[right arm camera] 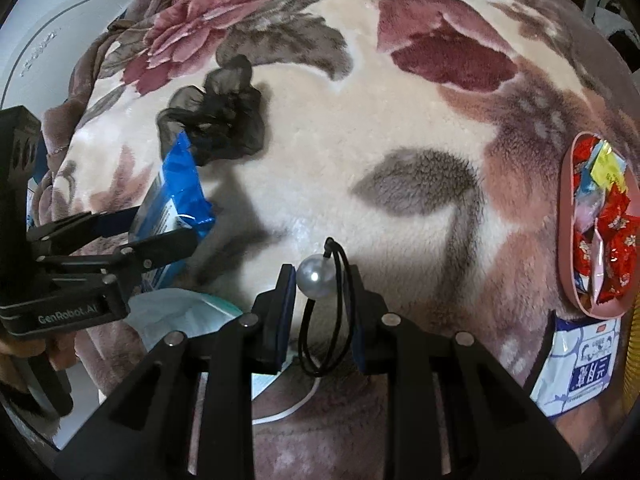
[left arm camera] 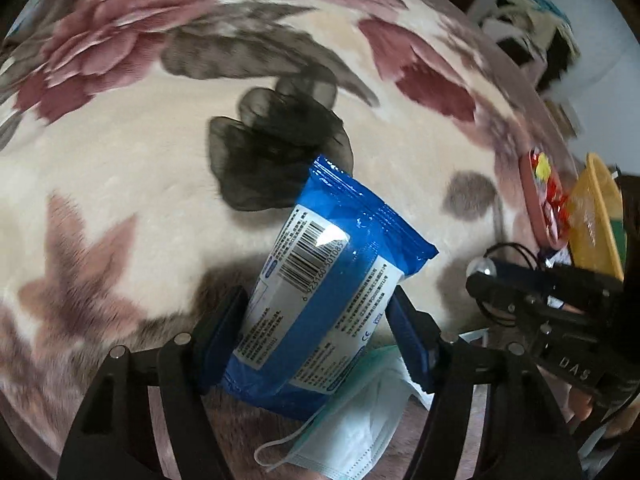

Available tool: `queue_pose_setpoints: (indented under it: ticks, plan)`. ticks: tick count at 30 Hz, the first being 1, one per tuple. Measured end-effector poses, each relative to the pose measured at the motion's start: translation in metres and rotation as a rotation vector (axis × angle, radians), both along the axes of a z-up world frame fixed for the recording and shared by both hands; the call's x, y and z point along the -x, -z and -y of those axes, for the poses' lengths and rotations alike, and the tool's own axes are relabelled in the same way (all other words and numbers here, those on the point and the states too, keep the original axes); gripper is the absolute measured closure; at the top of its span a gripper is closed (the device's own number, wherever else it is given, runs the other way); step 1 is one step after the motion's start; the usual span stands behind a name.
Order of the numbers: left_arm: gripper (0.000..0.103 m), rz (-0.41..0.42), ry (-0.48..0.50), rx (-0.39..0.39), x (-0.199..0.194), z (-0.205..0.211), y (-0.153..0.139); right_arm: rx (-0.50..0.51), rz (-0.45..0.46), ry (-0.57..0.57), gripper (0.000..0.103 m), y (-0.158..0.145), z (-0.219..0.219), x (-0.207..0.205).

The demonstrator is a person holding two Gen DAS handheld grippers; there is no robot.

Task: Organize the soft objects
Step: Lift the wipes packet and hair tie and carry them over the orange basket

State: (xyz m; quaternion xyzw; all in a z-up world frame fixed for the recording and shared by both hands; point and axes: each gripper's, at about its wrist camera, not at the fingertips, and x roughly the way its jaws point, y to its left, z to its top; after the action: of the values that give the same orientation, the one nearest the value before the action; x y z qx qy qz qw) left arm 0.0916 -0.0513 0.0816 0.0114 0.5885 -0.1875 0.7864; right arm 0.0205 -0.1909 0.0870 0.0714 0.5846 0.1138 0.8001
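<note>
My left gripper (left arm camera: 318, 312) is shut on a blue wet-wipes pack (left arm camera: 324, 280) and holds it above the floral blanket; it also shows in the right wrist view (right arm camera: 176, 200). My right gripper (right arm camera: 320, 280) is shut on a black hair tie with a white pearl bead (right arm camera: 315, 276), seen from the left wrist too (left arm camera: 486, 268). A black sheer fabric piece (left arm camera: 276, 148) lies on the blanket beyond the pack, also in the right wrist view (right arm camera: 220, 120). A light green face mask (left arm camera: 352, 428) lies under the left gripper.
A pink tray (right arm camera: 568, 240) with wrapped candies lies at the right on the blanket (right arm camera: 400, 120). A white and blue packet (right arm camera: 580, 368) lies below it. A yellow basket (left arm camera: 592, 216) stands beside the tray. A white appliance (right arm camera: 48, 32) is at the far left.
</note>
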Motion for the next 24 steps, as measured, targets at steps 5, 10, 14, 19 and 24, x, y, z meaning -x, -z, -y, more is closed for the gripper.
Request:
queue_pose_setpoints:
  ticks: [5,10,14,19,24]
  plan:
    - [0.031,0.043,-0.106,-0.005,0.016,-0.024,-0.024,-0.002,0.044,-0.003,0.078,-0.022,-0.002,0.010]
    - [0.031,0.122,-0.170,-0.008,0.036,-0.042,-0.057,0.002,0.092,-0.002,0.078,-0.045,-0.002,0.021]
    - [0.031,0.137,-0.165,0.007,0.048,-0.044,-0.075,-0.008,0.112,0.006,0.078,-0.059,-0.001,0.030]
    - [0.031,0.115,-0.161,-0.004,0.064,-0.031,-0.079,-0.002,0.128,0.009,0.078,-0.067,0.001,0.045]
    - [0.031,0.115,-0.163,0.001,0.079,-0.019,-0.085,-0.007,0.139,0.029,0.078,-0.075,0.011,0.061]
